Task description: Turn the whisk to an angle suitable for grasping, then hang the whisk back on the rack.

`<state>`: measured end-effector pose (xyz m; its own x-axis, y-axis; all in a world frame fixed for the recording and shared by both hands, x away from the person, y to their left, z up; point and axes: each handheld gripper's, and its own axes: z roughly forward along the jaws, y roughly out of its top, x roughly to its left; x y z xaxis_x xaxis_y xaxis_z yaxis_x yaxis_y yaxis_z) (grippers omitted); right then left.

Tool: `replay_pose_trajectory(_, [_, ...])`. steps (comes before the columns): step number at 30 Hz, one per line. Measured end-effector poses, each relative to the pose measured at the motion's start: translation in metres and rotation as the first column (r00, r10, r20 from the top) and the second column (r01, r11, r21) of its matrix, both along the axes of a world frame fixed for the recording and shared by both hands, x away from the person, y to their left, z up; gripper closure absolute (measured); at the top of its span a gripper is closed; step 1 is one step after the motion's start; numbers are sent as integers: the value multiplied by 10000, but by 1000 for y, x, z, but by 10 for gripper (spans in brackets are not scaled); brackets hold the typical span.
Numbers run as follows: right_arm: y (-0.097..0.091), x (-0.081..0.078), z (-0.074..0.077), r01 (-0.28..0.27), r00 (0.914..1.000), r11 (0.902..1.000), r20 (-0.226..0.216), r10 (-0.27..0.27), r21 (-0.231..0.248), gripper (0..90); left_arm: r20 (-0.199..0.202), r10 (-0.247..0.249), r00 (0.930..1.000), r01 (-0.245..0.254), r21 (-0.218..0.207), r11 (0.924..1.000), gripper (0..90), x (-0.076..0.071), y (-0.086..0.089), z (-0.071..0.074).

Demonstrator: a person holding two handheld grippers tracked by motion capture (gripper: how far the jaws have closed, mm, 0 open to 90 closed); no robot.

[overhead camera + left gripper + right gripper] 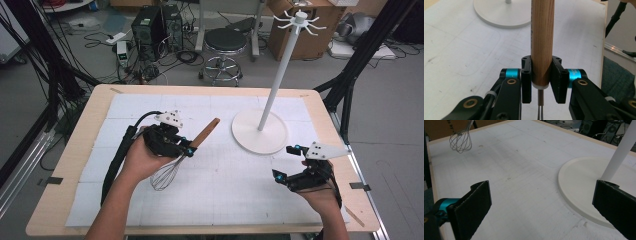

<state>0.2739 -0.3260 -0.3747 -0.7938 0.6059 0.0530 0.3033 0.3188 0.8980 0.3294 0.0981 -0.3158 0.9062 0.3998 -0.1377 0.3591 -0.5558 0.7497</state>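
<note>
We log one whisk (172, 165): round wooden handle, looped wire head, lifted clear of the white-sheeted counter (225, 195). Our left tongs (541, 80) clamp the handle's lower end; our right tongs (544, 205) stand apart by the stand (260, 131).

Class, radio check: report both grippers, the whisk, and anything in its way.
Left gripper shut on whisk at its wooden handle. Right gripper open, holding nothing. White stand beyond the whisk, apart from it.
</note>
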Motion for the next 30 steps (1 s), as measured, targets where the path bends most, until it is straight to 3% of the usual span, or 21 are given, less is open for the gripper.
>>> replay_pose_trajectory(9, [-1,0,0,53,10000,10000,-56,-53,23,10,198,-269,9994,271,-91,9996,735,5,-3,19])
replay_pose_trajectory(13, [-1,0,-1,58,10000,10000,-57,-58,28,9,181,-402,9990,407,-279,9988,734,5,-6,20])
replay_pose_trajectory(17, [-1,1,-1,28,9999,10000,-134,-28,51,9,234,-423,9988,427,-174,9989,735,5,-9,21])
replay_pose_trajectory(23, [0,2,-3,-1,9999,10000,-134,1,37,9,144,-614,9980,622,-685,9957,734,9,-13,27])
replay_pose_trajectory(28, [-1,1,-3,14,9998,9999,-184,-12,100,9,-40,-835,9965,823,-1317,9879,735,17,-19,28])
replay_pose_trajectory(30, [0,2,-3,-7,9999,9999,-116,8,106,9,-59,-943,9955,927,-1366,9863,734,19,-20,29])
